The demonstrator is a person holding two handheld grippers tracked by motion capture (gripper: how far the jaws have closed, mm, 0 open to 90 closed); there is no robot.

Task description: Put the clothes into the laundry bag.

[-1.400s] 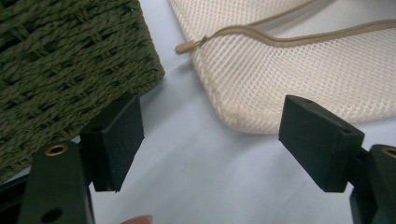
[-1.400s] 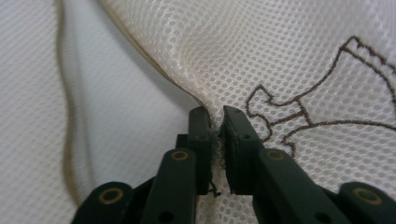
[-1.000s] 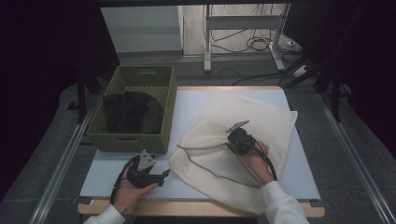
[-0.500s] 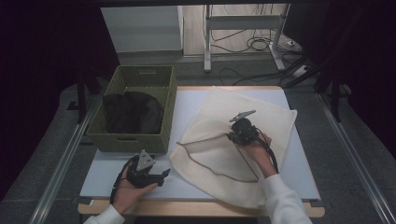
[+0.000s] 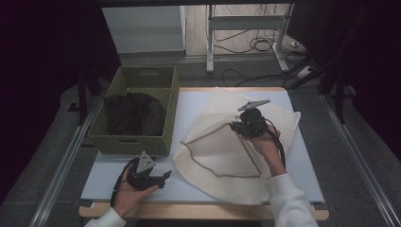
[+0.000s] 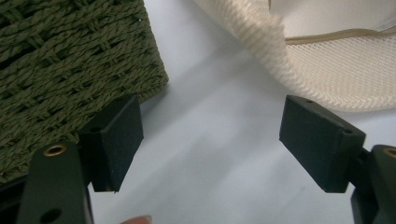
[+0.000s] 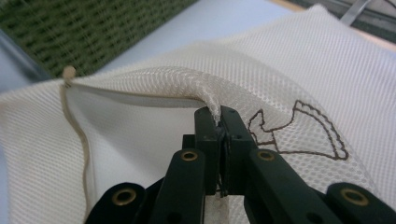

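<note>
Our right gripper (image 5: 235, 126) is raised above the table on an outstretched forearm, its jaws pinched together — a fold of mesh sits clamped between the pads (image 7: 219, 133). Our left gripper (image 5: 163, 176) rests low near the table's front edge, cradled in an upturned hand, jaws wide apart.

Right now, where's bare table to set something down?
Bare strip along the near edge of the table, between the left claw and the mesh bag. Narrow gap between basket and bag. The right half is crowded: the bag covers it, pinched by the right claw.
</note>
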